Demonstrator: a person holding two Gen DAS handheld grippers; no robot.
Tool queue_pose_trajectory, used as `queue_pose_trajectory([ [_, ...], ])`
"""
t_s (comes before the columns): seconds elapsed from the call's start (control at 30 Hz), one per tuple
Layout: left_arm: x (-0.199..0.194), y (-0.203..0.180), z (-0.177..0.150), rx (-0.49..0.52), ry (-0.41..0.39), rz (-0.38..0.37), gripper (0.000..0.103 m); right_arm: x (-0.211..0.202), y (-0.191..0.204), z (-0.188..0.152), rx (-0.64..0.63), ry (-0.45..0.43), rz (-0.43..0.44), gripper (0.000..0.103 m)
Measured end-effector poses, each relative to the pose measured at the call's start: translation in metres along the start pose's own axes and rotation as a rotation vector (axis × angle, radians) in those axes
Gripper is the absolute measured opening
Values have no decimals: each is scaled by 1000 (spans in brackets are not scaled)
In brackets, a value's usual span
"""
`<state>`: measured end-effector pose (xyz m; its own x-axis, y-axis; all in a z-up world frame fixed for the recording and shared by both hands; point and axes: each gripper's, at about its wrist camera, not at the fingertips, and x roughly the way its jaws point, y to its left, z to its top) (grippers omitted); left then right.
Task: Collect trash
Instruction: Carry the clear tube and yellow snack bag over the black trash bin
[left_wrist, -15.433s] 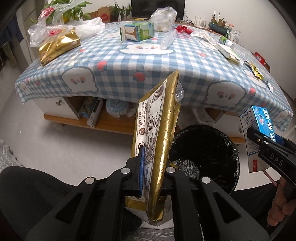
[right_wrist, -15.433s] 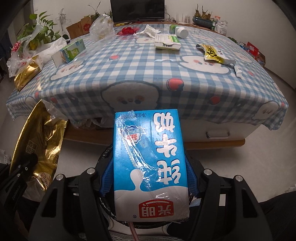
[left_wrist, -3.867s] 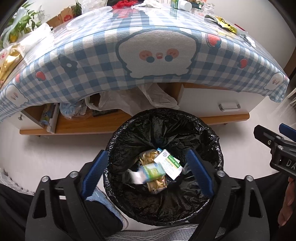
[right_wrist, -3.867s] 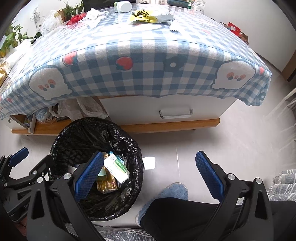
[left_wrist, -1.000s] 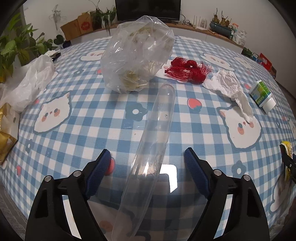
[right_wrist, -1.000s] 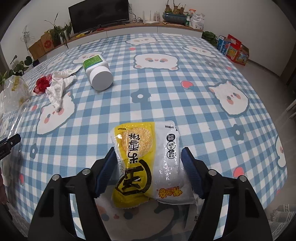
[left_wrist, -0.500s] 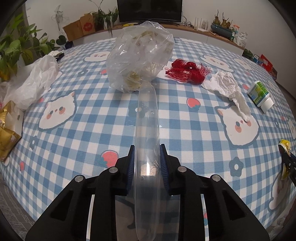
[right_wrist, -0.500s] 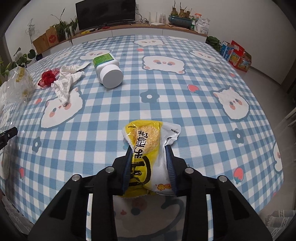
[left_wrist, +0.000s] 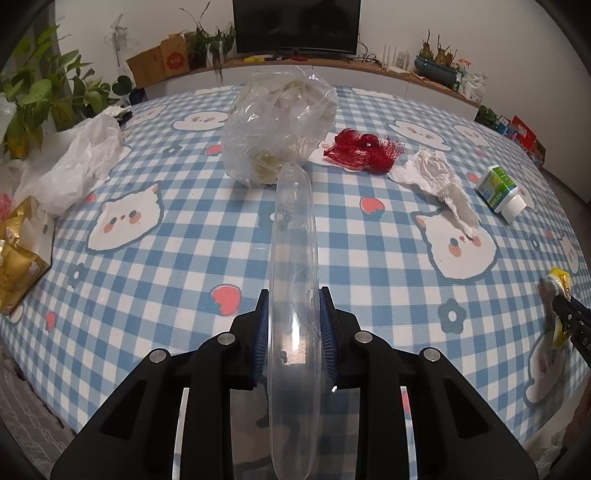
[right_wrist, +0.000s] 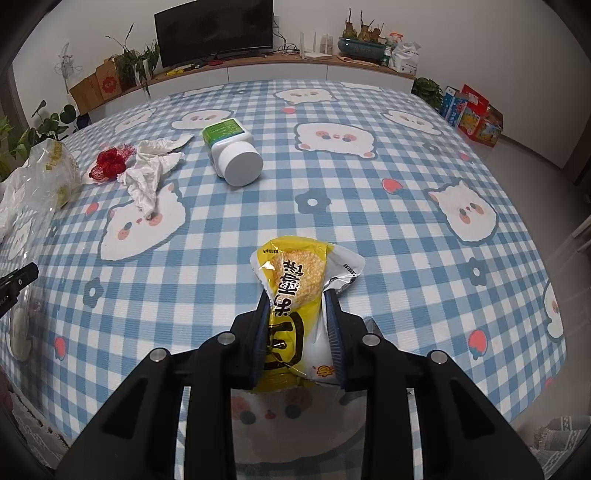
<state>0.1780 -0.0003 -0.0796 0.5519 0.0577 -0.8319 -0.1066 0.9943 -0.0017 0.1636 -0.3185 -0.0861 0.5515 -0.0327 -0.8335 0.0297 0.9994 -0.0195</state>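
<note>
Clear plastic tube-shaped container (left_wrist: 293, 295) sits clamped between the blue pads (left_wrist: 258, 341) of the left gripper (left_wrist: 294, 325), long axis running straight away from the camera, far rounded end pointing at the crumpled clear bag (left_wrist: 280, 125), near end hanging below the fingers. Yellow snack packet (right_wrist: 295, 295) is pinched upright in the right gripper (right_wrist: 297, 332), long axis along the fingers, top edge pointing toward the far side of the table; its jaws are closing, pads already pressing the packet's sides. Both grippers angle steeply down over the blue checked tablecloth (left_wrist: 184, 240), narrow grips, items lifted off the cloth.

Left wrist view only: white plastic bag (left_wrist: 77, 162), gold foil pack (left_wrist: 18, 258) at the left edge, and the right gripper's tip with the yellow packet at the far right. Both views show the red mesh net (left_wrist: 364, 151), crumpled tissue (left_wrist: 439, 181) and the white bottle with green label (right_wrist: 232, 151) lying on its side. Right wrist view only: bottle cap facing the camera, left gripper's tip at the left edge, coloured boxes (right_wrist: 472, 114) on the floor.
</note>
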Motion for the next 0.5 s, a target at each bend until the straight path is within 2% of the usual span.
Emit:
queue_pose_trajectory([
  [0.5, -66, -14, -39, 14, -60, -61, 25, -59, 6, -24, 15, -82, 34, 27],
])
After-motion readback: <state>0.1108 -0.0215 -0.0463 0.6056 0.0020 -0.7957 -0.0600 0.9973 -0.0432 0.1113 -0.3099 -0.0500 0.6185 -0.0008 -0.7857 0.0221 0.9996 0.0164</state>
